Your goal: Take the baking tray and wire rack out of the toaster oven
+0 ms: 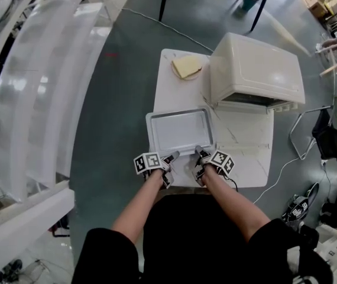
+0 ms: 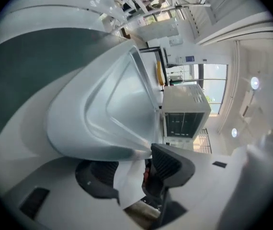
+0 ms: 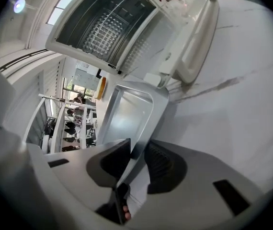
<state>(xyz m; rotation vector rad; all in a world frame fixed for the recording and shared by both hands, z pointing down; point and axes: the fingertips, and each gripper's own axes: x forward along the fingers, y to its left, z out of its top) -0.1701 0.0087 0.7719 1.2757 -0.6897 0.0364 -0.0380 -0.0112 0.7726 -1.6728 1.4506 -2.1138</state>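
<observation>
The silver baking tray [image 1: 180, 130] lies flat on the white table [image 1: 248, 152], in front of the cream toaster oven [image 1: 256, 70]. The oven door [image 3: 189, 37] hangs open, and the wire rack [image 3: 103, 30] sits inside. My left gripper [image 1: 171, 157] is at the tray's near rim [image 2: 103, 150]; its jaws stand wide, and neither pad presses the rim. My right gripper [image 1: 199, 154] has the near rim [image 3: 141, 138] between its jaws. One pad lies against the rim, and a gap shows at the other.
A flat yellow thing [image 1: 186, 67] lies at the table's far left corner, beside the oven. A cable [image 1: 275, 176] trails off the table's right side to the floor. A chair [image 1: 328, 138] stands to the right, and white curved benches [image 1: 32, 99] to the left.
</observation>
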